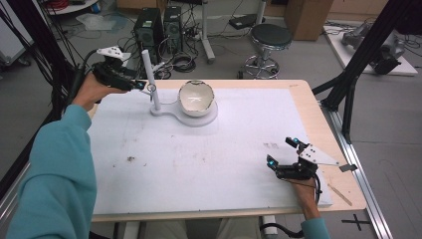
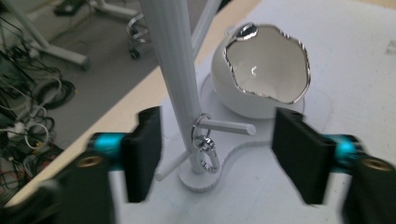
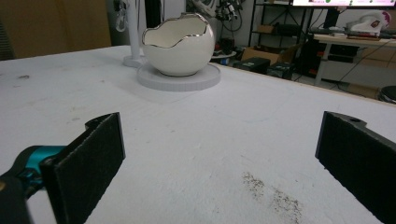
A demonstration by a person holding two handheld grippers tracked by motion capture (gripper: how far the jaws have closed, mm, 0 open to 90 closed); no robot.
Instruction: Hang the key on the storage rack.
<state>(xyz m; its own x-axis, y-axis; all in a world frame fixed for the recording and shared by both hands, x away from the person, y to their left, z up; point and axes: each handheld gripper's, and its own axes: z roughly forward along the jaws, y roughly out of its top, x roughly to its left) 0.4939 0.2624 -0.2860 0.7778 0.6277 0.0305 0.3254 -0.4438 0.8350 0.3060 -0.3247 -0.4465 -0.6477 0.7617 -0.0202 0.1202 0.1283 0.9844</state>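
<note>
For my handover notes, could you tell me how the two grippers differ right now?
The left gripper is raised at the white stand's post, its jaws either side of the hanging key ring. The right gripper sits low over the bare white mat, nothing between its jaws. Both stand open.

Left gripper (image 1: 142, 85) at about 10 o'clock of the high view, forearm in a teal sleeve reaching up from 7 o'clock, jaws parted, nothing pressed. Right gripper (image 1: 283, 152) at 4 o'clock, jaws spread wide, pointing toward 11 o'clock, empty.
</note>
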